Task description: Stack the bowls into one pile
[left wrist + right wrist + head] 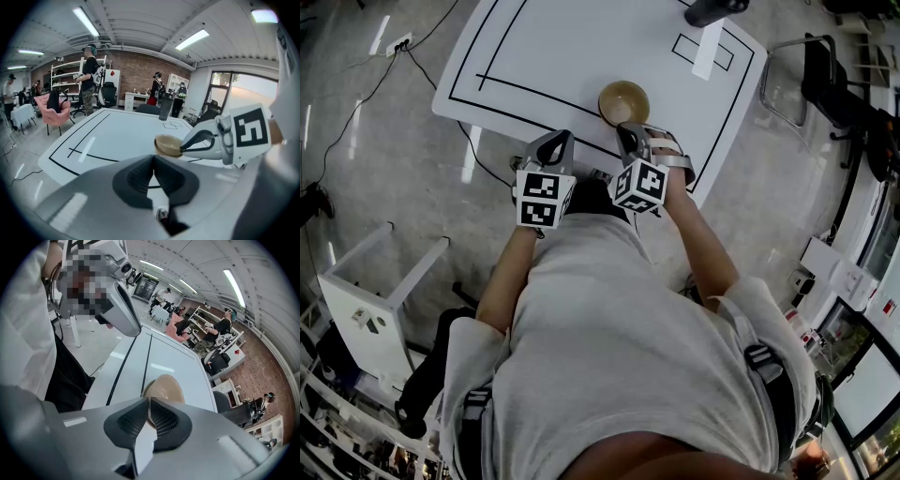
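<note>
Right gripper [148, 403]: jaws pinch the near rim of the tan bowl [165, 386], which extends just beyond the pads, with the white table [164, 359] beneath it. Left gripper [153, 161], just beside the right one: jaws pressed together, nothing between them; the bowl lies ahead, to its right.

bowl [623, 101]: tan | table [581, 47]: white, black lines | marker cubes [546, 198] [637, 185]: black-and-white squares
</note>
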`<act>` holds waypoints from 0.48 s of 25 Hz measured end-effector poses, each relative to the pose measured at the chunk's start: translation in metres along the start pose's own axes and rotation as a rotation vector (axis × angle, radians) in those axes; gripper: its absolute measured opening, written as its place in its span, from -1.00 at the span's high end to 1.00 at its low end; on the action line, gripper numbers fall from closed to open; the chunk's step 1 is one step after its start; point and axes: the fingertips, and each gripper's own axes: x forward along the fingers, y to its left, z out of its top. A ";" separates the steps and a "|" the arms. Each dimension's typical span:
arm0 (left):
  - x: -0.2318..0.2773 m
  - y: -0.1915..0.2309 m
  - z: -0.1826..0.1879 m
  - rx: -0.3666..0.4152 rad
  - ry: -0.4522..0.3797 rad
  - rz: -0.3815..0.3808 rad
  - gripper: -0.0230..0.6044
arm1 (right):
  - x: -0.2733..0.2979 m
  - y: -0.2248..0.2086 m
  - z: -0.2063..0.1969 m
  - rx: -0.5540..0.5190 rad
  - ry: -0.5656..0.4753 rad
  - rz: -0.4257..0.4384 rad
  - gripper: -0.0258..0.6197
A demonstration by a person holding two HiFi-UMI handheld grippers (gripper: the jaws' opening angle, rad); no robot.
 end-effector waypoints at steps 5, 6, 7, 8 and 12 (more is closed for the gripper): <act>0.002 0.002 0.002 0.004 0.003 -0.001 0.92 | 0.004 0.002 -0.001 0.042 -0.008 0.026 0.87; 0.003 0.001 0.003 0.005 0.005 -0.003 0.92 | 0.005 0.003 -0.002 0.051 -0.009 0.032 0.87; 0.003 0.001 0.003 0.006 0.007 -0.005 0.92 | 0.007 0.003 -0.003 0.055 -0.009 0.038 0.87; 0.004 0.001 0.003 0.007 0.009 -0.006 0.92 | 0.008 0.003 -0.004 0.055 -0.008 0.041 0.87; 0.005 0.001 0.003 0.013 0.016 -0.008 0.92 | 0.008 0.004 -0.004 0.061 -0.013 0.053 0.87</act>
